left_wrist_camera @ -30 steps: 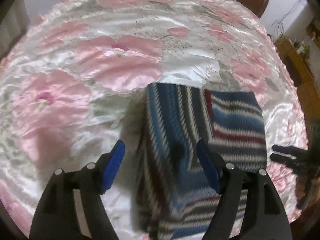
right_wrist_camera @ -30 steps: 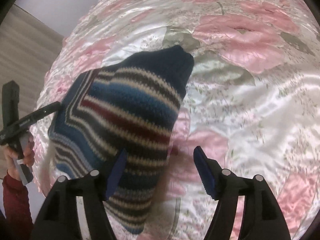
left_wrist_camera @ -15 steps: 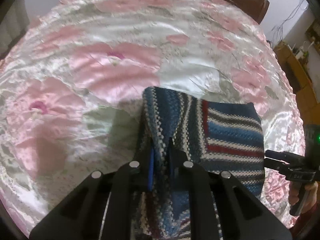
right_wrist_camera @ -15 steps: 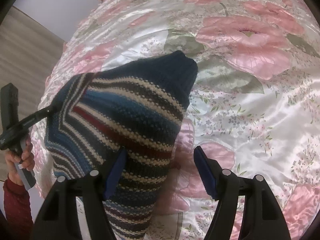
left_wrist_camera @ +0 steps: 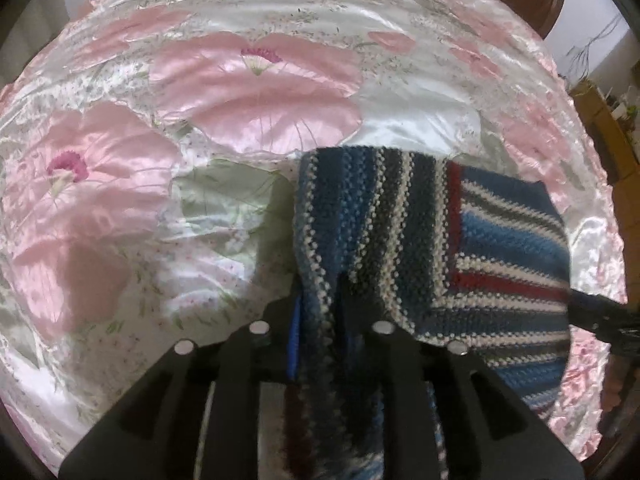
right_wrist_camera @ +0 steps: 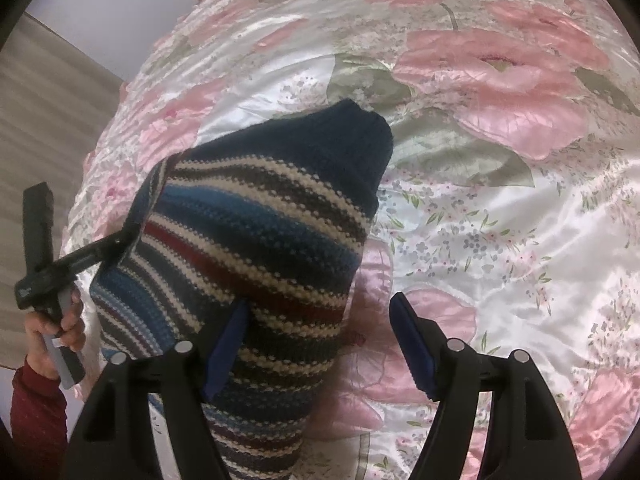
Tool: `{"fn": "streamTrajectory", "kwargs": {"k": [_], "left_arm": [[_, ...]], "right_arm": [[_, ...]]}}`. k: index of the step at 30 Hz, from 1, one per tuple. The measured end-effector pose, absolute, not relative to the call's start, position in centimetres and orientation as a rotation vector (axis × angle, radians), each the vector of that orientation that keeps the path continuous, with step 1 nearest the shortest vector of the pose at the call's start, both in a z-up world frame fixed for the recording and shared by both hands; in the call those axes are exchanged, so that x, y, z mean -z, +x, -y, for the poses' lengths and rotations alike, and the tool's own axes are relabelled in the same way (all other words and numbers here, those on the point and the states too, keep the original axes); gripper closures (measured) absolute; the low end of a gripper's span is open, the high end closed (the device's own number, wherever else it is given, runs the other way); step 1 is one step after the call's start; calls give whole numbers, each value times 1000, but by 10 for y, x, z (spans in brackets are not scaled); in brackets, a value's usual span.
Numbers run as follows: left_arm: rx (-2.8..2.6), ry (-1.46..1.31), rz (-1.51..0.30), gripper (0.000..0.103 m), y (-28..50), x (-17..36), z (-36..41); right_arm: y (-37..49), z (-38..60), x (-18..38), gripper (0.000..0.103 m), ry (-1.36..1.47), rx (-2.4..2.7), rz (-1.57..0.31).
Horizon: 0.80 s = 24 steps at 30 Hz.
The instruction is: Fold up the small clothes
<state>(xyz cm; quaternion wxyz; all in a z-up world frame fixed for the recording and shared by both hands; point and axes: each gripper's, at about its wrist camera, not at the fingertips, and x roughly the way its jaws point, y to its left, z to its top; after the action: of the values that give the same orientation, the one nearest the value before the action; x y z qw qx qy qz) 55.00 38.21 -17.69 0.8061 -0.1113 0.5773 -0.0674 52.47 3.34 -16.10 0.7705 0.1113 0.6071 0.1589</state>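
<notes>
On the floral bedspread (left_wrist_camera: 256,92): striped knit (left_wrist_camera: 492,240), edge pinched in your left gripper (left_wrist_camera: 320,320) for folding over; right gripper (right_wrist_camera: 320,340) spread wide, holding nothing.

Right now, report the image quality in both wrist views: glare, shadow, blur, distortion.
Left wrist view: fisheye bends the satin bedspread, sheen glares white on it, the striped knit blurs near the left gripper, which casts a shadow leftward. Right wrist view: sharper, similar glare, the right gripper slightly soft.
</notes>
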Motion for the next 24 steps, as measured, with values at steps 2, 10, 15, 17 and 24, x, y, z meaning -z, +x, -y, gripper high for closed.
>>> {"fn": "streamTrajectory", "kwargs": {"k": [2, 10, 15, 17, 24], "left_arm": [[208, -290, -1228, 34, 543, 168, -388], [375, -256, -1274, 22, 505, 169, -385], [417, -304, -1314, 22, 513, 193, -373], [413, -313, -1318, 20, 517, 200, -369], [454, -320, -1337, 27, 525, 208, -352]], "right_arm": [[520, -31, 157, 31, 261, -359, -1312], [496, -42, 156, 29, 268, -454, -1338], [497, -43, 163, 28, 333, -482, -1350], [500, -43, 167, 26, 352, -487, -1356], [507, -47, 184, 21, 413, -520, -1371]]}}
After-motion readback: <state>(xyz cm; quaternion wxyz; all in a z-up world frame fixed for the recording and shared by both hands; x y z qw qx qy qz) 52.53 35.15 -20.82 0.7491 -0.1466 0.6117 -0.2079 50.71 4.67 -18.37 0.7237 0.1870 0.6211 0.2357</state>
